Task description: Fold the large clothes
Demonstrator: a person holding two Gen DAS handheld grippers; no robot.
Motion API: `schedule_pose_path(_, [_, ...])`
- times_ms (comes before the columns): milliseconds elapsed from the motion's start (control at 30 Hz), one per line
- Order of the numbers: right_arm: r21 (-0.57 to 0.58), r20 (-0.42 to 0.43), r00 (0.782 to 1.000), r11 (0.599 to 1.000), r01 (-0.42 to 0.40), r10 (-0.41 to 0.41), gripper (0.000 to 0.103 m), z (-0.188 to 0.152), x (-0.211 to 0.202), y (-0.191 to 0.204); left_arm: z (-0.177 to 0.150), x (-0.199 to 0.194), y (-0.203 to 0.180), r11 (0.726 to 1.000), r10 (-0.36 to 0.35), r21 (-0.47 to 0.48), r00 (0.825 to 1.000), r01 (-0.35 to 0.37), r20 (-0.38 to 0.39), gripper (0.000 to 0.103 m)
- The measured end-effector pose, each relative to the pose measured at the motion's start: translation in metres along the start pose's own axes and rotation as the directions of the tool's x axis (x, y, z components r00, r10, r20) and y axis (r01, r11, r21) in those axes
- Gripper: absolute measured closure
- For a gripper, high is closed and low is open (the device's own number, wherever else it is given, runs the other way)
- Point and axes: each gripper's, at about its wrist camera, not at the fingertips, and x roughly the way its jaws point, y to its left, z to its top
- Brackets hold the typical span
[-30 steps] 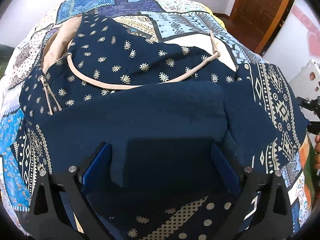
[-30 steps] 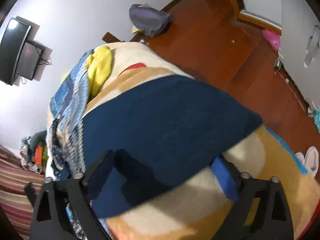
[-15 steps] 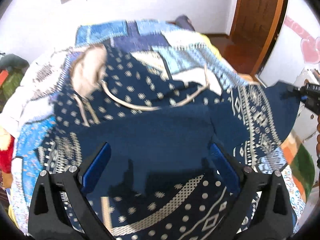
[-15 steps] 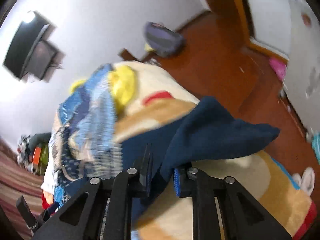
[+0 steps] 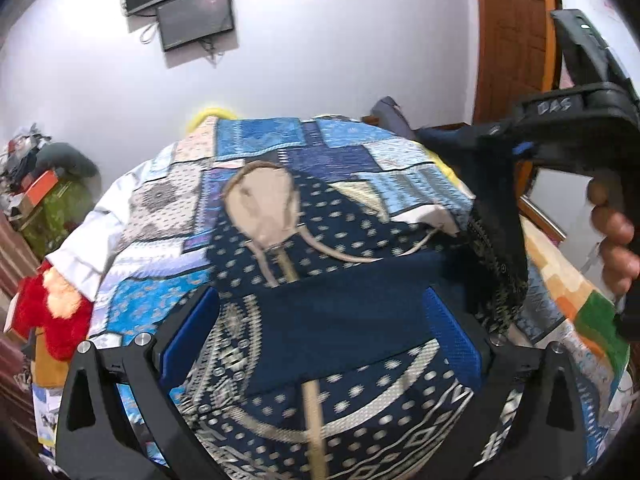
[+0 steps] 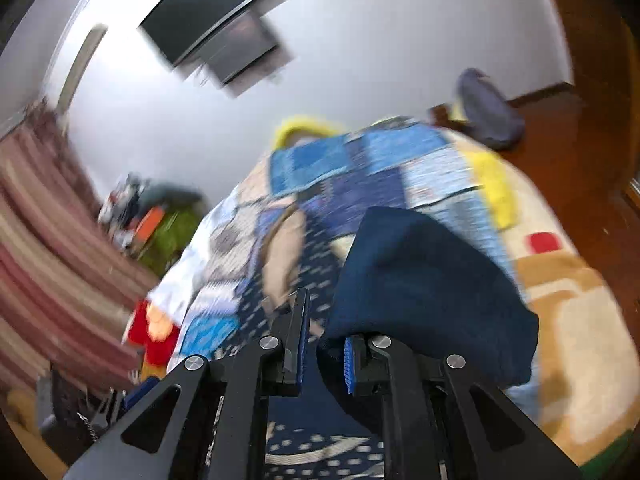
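A large navy garment (image 5: 340, 248) with cream dots, cream piping and a beige neck lining lies spread on the bed. My left gripper (image 5: 320, 328) is open above its folded plain navy part and holds nothing. My right gripper (image 6: 322, 344) is shut on a navy flap of the garment (image 6: 432, 276) and holds it lifted over the bed. In the left wrist view the right gripper (image 5: 520, 148) shows at the upper right, held in a hand, with the dark cloth (image 5: 496, 216) hanging from it.
A blue patchwork bedspread (image 5: 280, 140) covers the bed, with an orange and cream blanket (image 6: 576, 320) at its right side. A red plush toy (image 5: 52, 312) lies at the left edge. A wall screen (image 5: 192, 4), a wooden door (image 5: 512, 40) and a clutter pile (image 5: 44, 176) surround the bed.
My right gripper closed on the navy flap and raised it up and over toward the garment's middle. My left gripper lifted and tilted back, still open.
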Motion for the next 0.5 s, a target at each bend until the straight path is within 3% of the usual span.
schedule_pose_path(100, [-0.049, -0.096, 0.995, 0.998, -0.030, 0.025, 0.092, -0.025, 0.040, 0.038, -0.015, -0.001, 0.028, 0.999, 0.037, -0.035, 0.999, -0.038, -0.023, 0.001])
schedule_pose_path(200, [-0.080, -0.215, 0.977, 0.996, -0.027, 0.009, 0.092, -0.058, 0.084, 0.056, -0.035, 0.004, 0.058, 0.994, 0.049, -0.097, 0.995, -0.057, -0.081, 0.001])
schedule_pose_path(367, [-0.110, -0.415, 0.905, 0.993, 0.052, -0.094, 0.091, -0.121, 0.145, 0.052, -0.077, 0.023, 0.099, 0.975, 0.042, -0.202, 0.976, -0.087, -0.214, 0.001])
schedule_pose_path(500, [-0.065, -0.529, 0.843, 0.995, 0.079, -0.101, 0.091, -0.149, 0.159, 0.030, -0.099, 0.036, 0.109, 0.966, 0.030, -0.239, 0.959, -0.100, -0.281, 0.001])
